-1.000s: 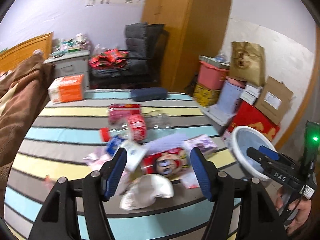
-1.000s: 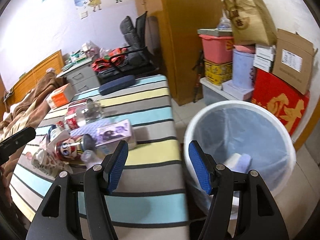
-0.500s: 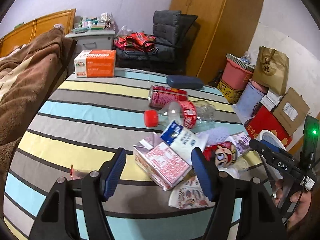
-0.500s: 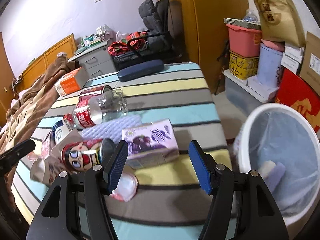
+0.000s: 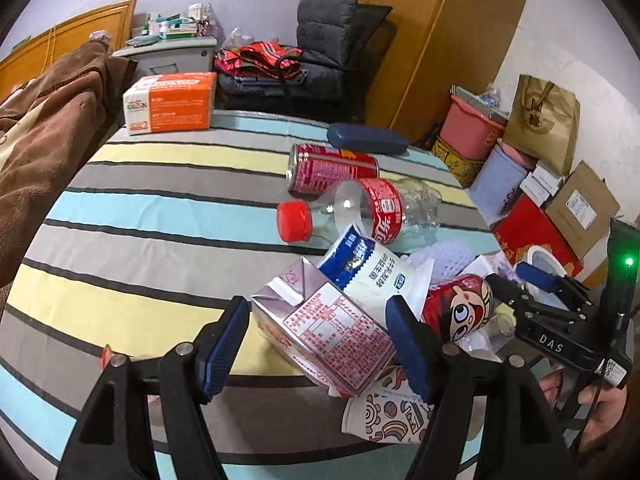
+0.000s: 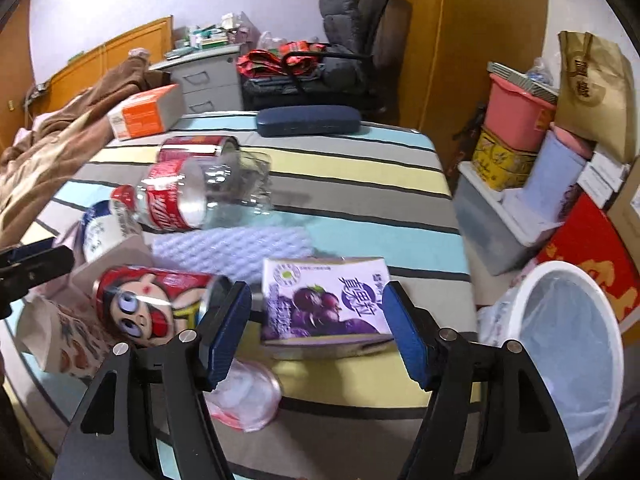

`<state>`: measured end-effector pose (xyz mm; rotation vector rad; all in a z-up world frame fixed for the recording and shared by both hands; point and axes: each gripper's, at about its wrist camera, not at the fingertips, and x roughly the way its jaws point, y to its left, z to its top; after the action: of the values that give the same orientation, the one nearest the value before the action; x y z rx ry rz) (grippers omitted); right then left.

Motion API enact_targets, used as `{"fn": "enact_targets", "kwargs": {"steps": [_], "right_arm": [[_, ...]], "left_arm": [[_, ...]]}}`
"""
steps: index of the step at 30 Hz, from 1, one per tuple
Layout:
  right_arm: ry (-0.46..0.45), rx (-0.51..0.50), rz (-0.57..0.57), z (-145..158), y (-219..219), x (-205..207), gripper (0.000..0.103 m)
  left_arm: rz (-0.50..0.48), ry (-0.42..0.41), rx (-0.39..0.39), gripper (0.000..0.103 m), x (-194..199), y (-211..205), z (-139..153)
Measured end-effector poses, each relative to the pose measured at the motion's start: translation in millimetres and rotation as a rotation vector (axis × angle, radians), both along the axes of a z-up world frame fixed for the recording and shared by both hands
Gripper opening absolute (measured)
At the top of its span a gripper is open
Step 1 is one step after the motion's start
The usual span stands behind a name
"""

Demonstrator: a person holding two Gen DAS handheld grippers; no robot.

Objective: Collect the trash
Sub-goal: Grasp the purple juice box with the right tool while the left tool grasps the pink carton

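Our left gripper (image 5: 316, 340) reaches level, jaws released around the silver carton (image 5: 324, 340); our right gripper (image 6: 318, 332) likewise straddles the purple box (image 6: 326, 304) on the surface (image 6: 360, 168); bin (image 6: 568, 360) beside.

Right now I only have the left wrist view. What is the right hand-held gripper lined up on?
Observer: The right hand-held gripper is open, with a finger either side of the purple grape carton. I cannot tell if they touch it.
Reviewer: Is the bin ready?
Observer: The white bin stands on the floor off the table's right edge, lined with a pale bag.
Reviewer: Anything else close?
Observer: A crumpled clear plastic piece lies on the table by its left finger.
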<state>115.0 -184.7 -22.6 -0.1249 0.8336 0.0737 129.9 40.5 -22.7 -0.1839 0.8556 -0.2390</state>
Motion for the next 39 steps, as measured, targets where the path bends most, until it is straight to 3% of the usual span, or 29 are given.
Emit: {"fn": "enact_targets", "kwargs": {"steps": [6, 10, 16, 20, 25, 30, 32, 39], "right_arm": [[0.010, -0.009, -0.040, 0.1, -20.4, -12.1, 0.074], [0.059, 0.049, -0.040, -0.9, -30.2, -20.0, 0.075], [0.052, 0.011, -0.049, -9.0, -32.2, -25.3, 0.075], [0.105, 0.198, -0.015, -15.7, -47.6, -33.7, 0.075], [0.005, 0.208, -0.099, -4.3, -55.5, -41.1, 0.075], [0.000, 0.336, -0.159, 2.5, -59.8, -50.6, 0.075], [-0.032, 0.328, -0.208, 5.9, -55.4, -46.7, 0.075], [0.007, 0.234, -0.321, -4.8, -39.6, -16.3, 0.075]], "left_arm": [[-0.009, 0.018, -0.023, 0.077, 2.8, 2.2, -4.5], [-0.004, 0.020, -0.023, 0.077, -0.1, 5.9, -4.4], [-0.019, 0.026, -0.027, 0.078, -4.6, 5.8, -4.5], [-0.050, 0.049, -0.053, 0.078, -4.3, 2.3, -9.0], [-0.043, 0.048, -0.030, 0.078, -4.9, -6.5, -11.0], [-0.027, 0.036, -0.020, 0.078, -8.1, -5.9, -10.6], [-0.019, 0.027, -0.013, 0.078, -7.3, -6.2, -9.2], [0.041, 0.051, -0.047, 0.078, 2.1, 4.7, -12.9]]}}
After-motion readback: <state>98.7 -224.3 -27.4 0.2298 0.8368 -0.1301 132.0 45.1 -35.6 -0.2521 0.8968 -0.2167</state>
